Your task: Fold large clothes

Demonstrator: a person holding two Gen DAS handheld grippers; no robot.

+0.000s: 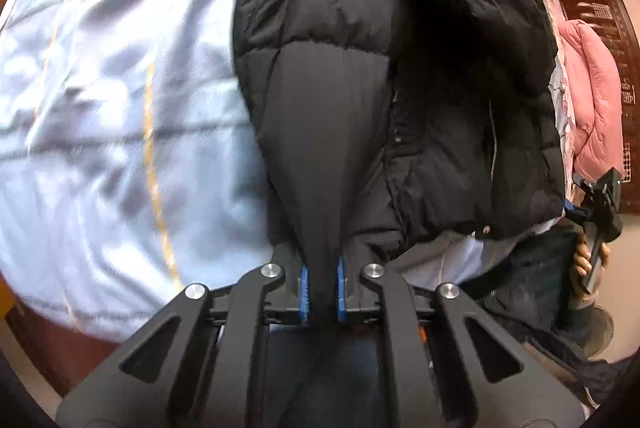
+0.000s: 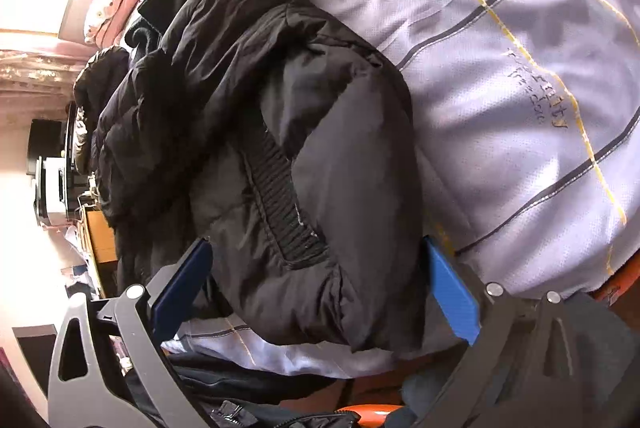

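The black puffer jacket [image 1: 400, 67] lies bunched on the bed's pale striped cover [image 1: 100, 87], close to the near edge; it looks light but bulky, soft and springy, with a smooth shell that probably slips under a shallow pinch, so folds are likely to puff open unless pressed flat. The left tongs [image 1: 321, 288] are clenched on a flat, unpadded tongue of its black fabric, drawn taut toward the camera; such thin hem cloth seems the surest place to take hold, better than the fat quilted panels. The right tongs [image 2: 320, 288] stand wide, released, their blue pads either side of a padded lobe near the ribbed knit band [image 2: 280, 195]; whether they touch it I cannot tell. Open cover spreads broadly on one side of the jacket, giving room to lay it out; pink bedding [image 1: 592, 87] crowds the other side, and the bed edge is near, so fabric may slide off.
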